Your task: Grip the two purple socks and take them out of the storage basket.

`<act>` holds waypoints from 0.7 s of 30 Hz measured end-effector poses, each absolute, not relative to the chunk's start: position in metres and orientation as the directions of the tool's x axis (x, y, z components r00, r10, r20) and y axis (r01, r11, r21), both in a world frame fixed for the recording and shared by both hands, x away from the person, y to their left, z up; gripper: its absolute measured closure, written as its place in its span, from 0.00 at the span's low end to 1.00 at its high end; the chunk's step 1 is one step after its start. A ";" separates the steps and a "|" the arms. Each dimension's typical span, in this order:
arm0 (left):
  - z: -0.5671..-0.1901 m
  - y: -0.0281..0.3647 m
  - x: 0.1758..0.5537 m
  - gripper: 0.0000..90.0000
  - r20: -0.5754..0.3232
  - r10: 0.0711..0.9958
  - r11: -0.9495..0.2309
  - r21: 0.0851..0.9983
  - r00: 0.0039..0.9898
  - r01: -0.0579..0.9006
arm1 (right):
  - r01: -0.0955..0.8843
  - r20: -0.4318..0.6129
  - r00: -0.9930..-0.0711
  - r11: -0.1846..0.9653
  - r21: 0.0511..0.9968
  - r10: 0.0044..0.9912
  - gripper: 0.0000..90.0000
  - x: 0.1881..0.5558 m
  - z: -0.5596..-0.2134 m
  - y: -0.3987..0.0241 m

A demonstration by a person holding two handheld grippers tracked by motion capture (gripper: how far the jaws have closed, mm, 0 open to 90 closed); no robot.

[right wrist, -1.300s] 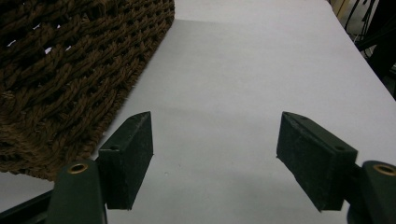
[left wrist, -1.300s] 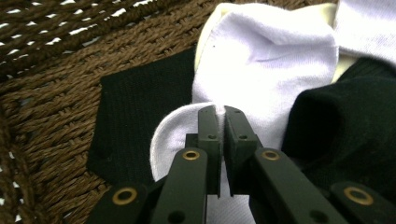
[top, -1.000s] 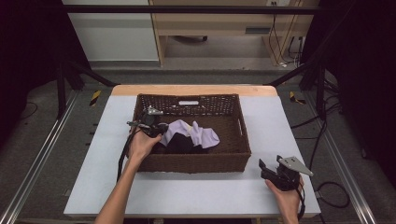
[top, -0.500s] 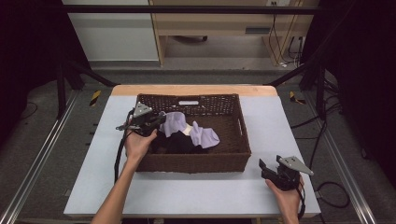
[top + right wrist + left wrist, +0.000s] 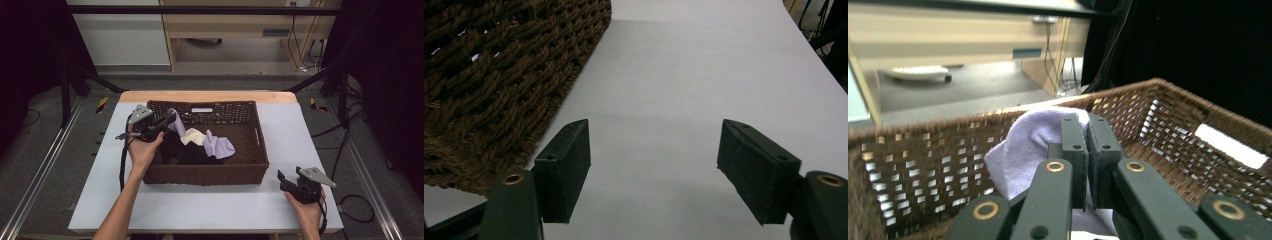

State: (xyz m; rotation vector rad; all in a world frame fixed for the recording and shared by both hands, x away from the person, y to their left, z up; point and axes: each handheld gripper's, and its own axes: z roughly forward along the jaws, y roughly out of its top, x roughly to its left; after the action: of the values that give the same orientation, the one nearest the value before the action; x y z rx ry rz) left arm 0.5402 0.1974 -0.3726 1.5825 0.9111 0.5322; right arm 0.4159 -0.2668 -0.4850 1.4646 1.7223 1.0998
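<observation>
A dark brown wicker basket (image 5: 205,175) stands in the middle of the white table (image 5: 200,207). My left gripper (image 5: 172,118) is above the basket's left rim, shut on a lavender cloth (image 5: 176,126) that hangs from its jaws. In the left gripper view the cloth (image 5: 1023,150) bulges left of my left gripper (image 5: 1087,125), inside the basket wall (image 5: 923,160). More lavender cloth (image 5: 218,145), a cream piece (image 5: 192,136) and black fabric (image 5: 187,154) lie in the basket. My right gripper (image 5: 281,179) rests right of the basket; its jaws have just been closing, with nothing between them (image 5: 654,150).
The basket corner (image 5: 484,75) sits just left of my right gripper, with bare white table (image 5: 684,65) ahead of it. A wooden strip (image 5: 210,96) edges the table's far side. Metal frame rails and cables run along both sides on the floor.
My left gripper has risen and drawn left toward the basket's left rim, lifting the lavender cloth out of the pile. The right hand has kept its place.
</observation>
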 end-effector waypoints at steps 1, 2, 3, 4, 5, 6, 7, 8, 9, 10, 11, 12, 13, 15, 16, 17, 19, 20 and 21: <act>-0.370 0.197 0.538 0.97 -0.143 0.788 -0.018 0.967 0.598 0.255 | 0.464 0.058 -0.194 0.039 0.885 0.979 0.33 0.416 -0.485 -0.267; -0.367 0.197 0.536 0.97 -0.139 0.786 -0.019 0.969 0.602 0.248 | 0.464 0.060 -0.193 0.037 0.885 0.979 0.33 0.416 -0.485 -0.267; -0.363 0.197 0.533 0.97 -0.127 0.784 -0.027 0.971 0.607 0.237 | 0.464 0.061 -0.193 0.036 0.885 0.979 0.33 0.416 -0.485 -0.267; -0.361 0.196 0.531 0.97 -0.120 0.782 -0.028 0.973 0.611 0.228 | 0.464 0.061 -0.193 0.036 0.885 0.979 0.33 0.416 -0.485 -0.267; -0.355 0.196 0.526 0.97 -0.113 0.778 -0.031 0.976 0.618 0.217 | 0.465 0.062 -0.193 0.035 0.885 0.979 0.33 0.416 -0.485 -0.267; -0.352 0.196 0.524 0.97 -0.110 0.776 -0.031 0.977 0.621 0.211 | 0.466 0.062 -0.192 0.035 0.884 0.979 0.33 0.416 -0.485 -0.267; -0.348 0.197 0.521 0.97 -0.105 0.773 -0.033 0.978 0.626 0.205 | 0.466 0.062 -0.192 0.035 0.884 0.980 0.33 0.416 -0.485 -0.267; -0.344 0.197 0.518 0.97 -0.100 0.769 -0.035 0.980 0.631 0.198 | 0.466 0.062 -0.191 0.035 0.884 0.980 0.33 0.416 -0.485 -0.267; -0.340 0.197 0.514 0.97 -0.095 0.767 -0.037 0.981 0.635 0.191 | 0.465 0.062 -0.192 0.035 0.885 0.979 0.33 0.416 -0.485 -0.267; -0.336 0.198 0.510 0.97 -0.090 0.762 -0.042 0.982 0.642 0.187 | 0.465 0.062 -0.193 0.035 0.885 0.979 0.33 0.416 -0.485 -0.267; -0.332 0.198 0.506 0.97 -0.085 0.757 -0.041 0.983 0.647 0.177 | 0.465 0.061 -0.193 0.036 0.885 0.979 0.33 0.416 -0.485 -0.267; -0.329 0.199 0.503 0.97 -0.084 0.754 -0.039 0.984 0.652 0.172 | 0.465 0.062 -0.192 0.036 0.885 0.979 0.33 0.416 -0.485 -0.267; -0.324 0.200 0.497 0.97 -0.086 0.744 -0.037 0.985 0.663 0.169 | 0.465 0.062 -0.191 0.035 0.884 0.980 0.33 0.416 -0.485 -0.267; -0.318 0.201 0.489 0.97 -0.081 0.732 -0.038 0.986 0.676 0.159 | 0.465 0.060 -0.190 0.036 0.885 0.980 0.33 0.416 -0.485 -0.267; -0.316 0.202 0.486 0.97 -0.080 0.728 -0.038 0.987 0.681 0.156 | 0.465 0.060 -0.189 0.036 0.885 0.980 0.33 0.416 -0.485 -0.267; -0.314 0.202 0.483 0.97 -0.079 0.723 -0.036 0.988 0.686 0.153 | 0.464 0.060 -0.189 0.035 0.885 0.980 0.33 0.416 -0.485 -0.267; -0.308 0.203 0.475 0.97 -0.069 0.709 -0.039 0.990 0.701 0.137 | 0.467 0.061 -0.190 0.036 0.884 0.980 0.33 0.416 -0.485 -0.267; -0.305 0.203 0.472 0.97 -0.063 0.704 -0.042 0.991 0.708 0.129 | 0.468 0.062 -0.189 0.035 0.883 0.980 0.33 0.416 -0.485 -0.267; -0.302 0.203 0.467 0.97 -0.063 0.695 -0.038 0.992 0.716 0.124 | 0.468 0.061 -0.187 0.034 0.883 0.980 0.33 0.416 -0.485 -0.267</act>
State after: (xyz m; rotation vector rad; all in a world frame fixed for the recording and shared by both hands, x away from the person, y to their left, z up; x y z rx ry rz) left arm 0.4671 0.2035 -0.3022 1.5675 0.6877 0.5243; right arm 0.4161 -0.2675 -0.4851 1.4738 1.7152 1.0961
